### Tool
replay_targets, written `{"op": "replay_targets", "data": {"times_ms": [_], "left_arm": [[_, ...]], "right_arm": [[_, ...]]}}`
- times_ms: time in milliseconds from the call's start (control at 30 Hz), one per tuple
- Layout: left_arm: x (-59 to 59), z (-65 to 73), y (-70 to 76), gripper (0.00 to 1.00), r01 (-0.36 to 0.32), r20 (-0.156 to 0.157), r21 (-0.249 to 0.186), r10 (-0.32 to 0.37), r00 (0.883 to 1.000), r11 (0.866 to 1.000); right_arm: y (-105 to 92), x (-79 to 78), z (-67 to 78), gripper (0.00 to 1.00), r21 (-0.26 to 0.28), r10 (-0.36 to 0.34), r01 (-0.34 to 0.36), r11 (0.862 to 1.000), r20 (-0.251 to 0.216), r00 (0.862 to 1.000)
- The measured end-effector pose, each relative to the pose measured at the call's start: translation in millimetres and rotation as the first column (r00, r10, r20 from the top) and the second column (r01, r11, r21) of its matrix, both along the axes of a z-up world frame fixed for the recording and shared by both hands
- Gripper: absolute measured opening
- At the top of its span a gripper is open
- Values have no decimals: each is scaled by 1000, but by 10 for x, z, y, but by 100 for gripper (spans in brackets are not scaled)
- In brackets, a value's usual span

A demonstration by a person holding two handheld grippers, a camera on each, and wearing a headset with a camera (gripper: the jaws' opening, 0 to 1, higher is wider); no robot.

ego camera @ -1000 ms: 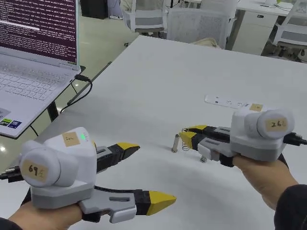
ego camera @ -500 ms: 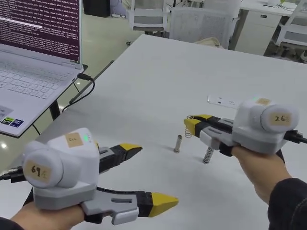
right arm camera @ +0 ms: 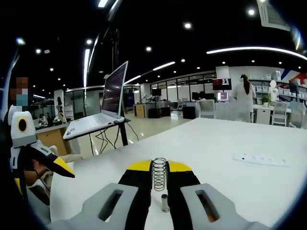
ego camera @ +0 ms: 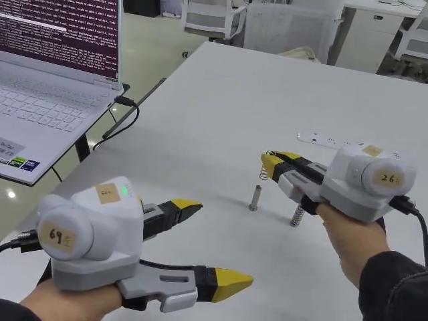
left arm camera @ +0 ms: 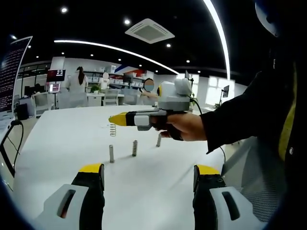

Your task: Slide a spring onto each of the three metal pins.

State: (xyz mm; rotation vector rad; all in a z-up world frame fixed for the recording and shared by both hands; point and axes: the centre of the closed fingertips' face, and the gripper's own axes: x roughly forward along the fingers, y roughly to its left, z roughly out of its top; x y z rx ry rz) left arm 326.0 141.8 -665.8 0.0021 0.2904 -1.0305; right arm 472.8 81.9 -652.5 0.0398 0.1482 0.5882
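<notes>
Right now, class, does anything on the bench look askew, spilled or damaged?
Nothing stands out. The bare pin stands upright, a sprung pin stands near it, and the right gripper holds a spring with even coils.

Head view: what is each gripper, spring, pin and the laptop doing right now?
left gripper: open, holding nothing.
right gripper: shut on the held spring.
held spring: pinched between the jaw tips, not yet on a pin.
bare pin: standing upright, no spring on it.
second pin: standing, with a spring on it.
laptop: open, screen lit.
</notes>
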Motion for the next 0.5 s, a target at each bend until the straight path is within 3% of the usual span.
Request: {"op": "replay_targets", "data": {"times_ms": [200, 500], "left_arm": [[8, -11, 6, 72, 2, -3, -2, -2, 1000, 1000], [21, -45, 14, 72, 3, -11, -3, -3, 1000, 1000]], "right_arm": [[1, 23, -92, 8, 29, -40, 41, 999, -7, 999], [-3, 59, -237, 8, 2, -75, 75, 997, 3, 997]]}}
